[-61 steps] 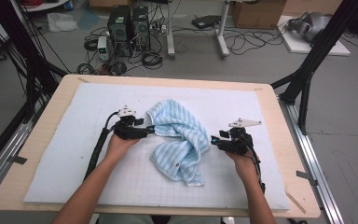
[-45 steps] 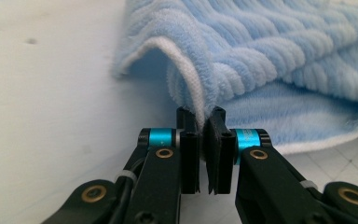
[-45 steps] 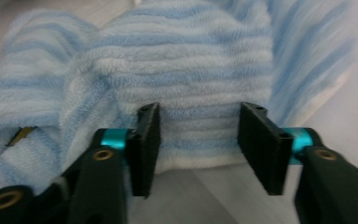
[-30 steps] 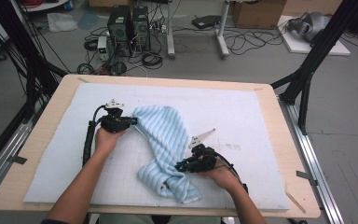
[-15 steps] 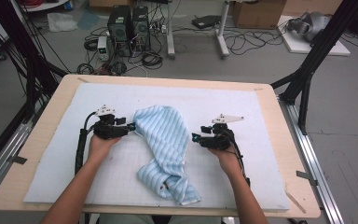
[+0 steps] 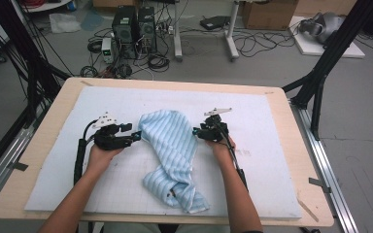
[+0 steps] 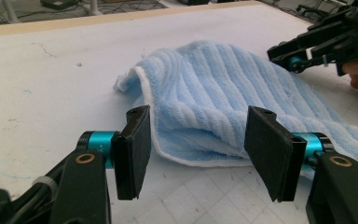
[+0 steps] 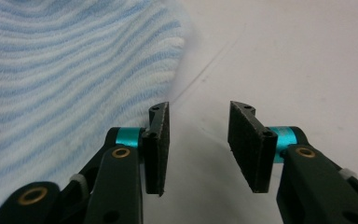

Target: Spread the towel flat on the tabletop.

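A light blue striped towel [image 6: 170, 145] lies rumpled on the white mat [image 6: 272, 160], running from the middle toward the front edge. My left gripper [image 6: 137, 136] stands open just off the towel's upper left edge; its jaws have just been opening. In the left gripper view the towel's white-trimmed edge [image 7: 200, 154] lies just beyond the open left gripper [image 7: 198, 114], untouched. My right gripper [image 6: 197, 132] is at the towel's upper right edge. Its jaws have just been closing, and they stand open over bare mat [image 8: 199, 107] with the towel [image 8: 74, 60] to their left.
The mat covers a wooden table [image 6: 43, 145]. Black frame posts [image 6: 320, 77] stand at the right and left corners. Computers [image 6: 136, 24] and cables lie on the floor beyond the far edge. The other hand's gripper [image 7: 307, 46] shows across the towel in the left gripper view.
The left gripper has let go of the towel's corner and backed off a little. The right gripper went from the towel's lower middle up to its upper right edge.
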